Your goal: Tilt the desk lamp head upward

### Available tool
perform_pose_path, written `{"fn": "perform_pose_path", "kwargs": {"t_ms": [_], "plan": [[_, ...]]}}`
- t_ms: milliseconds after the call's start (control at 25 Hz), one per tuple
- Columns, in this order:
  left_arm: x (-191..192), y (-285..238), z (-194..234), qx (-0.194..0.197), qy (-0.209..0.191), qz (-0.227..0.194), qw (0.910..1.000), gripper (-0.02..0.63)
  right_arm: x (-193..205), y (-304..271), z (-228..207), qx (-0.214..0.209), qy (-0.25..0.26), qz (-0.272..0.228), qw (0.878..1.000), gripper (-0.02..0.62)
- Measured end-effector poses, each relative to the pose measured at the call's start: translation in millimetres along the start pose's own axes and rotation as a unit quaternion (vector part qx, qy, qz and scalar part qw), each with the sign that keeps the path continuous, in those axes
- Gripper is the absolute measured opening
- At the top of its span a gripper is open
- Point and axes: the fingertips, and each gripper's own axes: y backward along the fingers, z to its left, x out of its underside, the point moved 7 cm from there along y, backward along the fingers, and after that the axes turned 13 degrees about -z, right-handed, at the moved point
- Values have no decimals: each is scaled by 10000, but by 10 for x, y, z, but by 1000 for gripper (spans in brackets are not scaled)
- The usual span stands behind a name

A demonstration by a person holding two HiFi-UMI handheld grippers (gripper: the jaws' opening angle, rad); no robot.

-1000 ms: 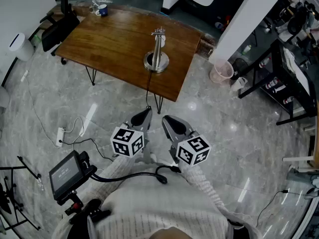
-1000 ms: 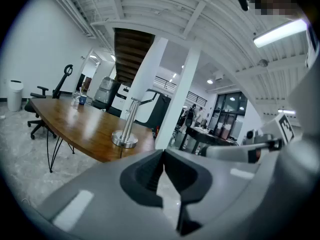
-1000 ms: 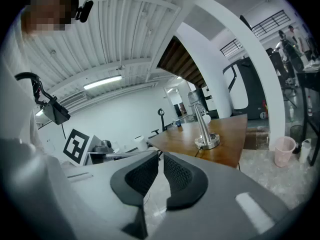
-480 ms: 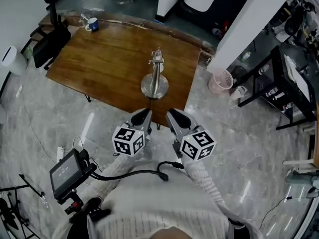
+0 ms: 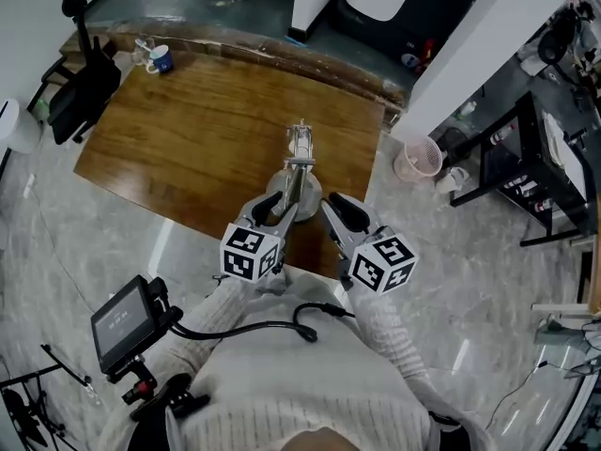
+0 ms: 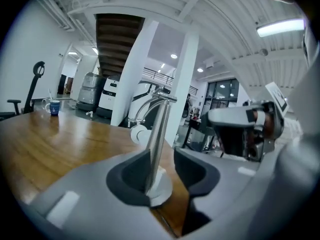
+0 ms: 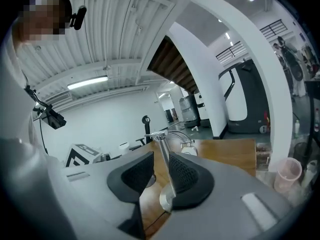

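A silver desk lamp [image 5: 296, 169] stands on a round base near the front edge of the wooden table [image 5: 188, 130]. Its small head [image 5: 300, 137] hangs off a curved arm at the top. My left gripper [image 5: 272, 207] hovers just short of the base, its jaws opening. In the left gripper view the post [image 6: 159, 134] shows through the gap of the left gripper [image 6: 162, 171], untouched by the pads. My right gripper [image 5: 340, 209] is to the right of the base, jaws opening too. Through the right gripper [image 7: 161, 176] the post [image 7: 165, 159] shows beyond the pads.
A blue mug [image 5: 161, 61] sits at the table's far left corner. A black chair [image 5: 80, 87] stands left of the table, a pink bin [image 5: 418, 144] and a black rack [image 5: 526, 148] to the right. A white pillar [image 5: 470, 36] rises behind.
The view and both grippers have moved forward to the table's front edge, close to the lamp base. Both pairs of jaws have parted from shut, the left wider.
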Motion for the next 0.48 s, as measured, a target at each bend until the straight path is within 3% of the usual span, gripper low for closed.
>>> {"fn": "perform_pose_path", "kwargs": {"t_ms": [120,280,360,480], "plan": [[41,-145,62,47,-50,64,10000,158,-55,-152,-102,-176,-83,43,9998,105],[68,-339,102,33,-10,127,9999,179,-200,-363,-297,-463,-552,39,9974,144],[65,-414,114,-17,128,173,9998,181,-329,-488,-436,-643,-1224,-70,9904,172],[43,-485,117,-94,118,200,9997,181,-510,-711,-676,-842,-2295,-160,9695,192]]}}
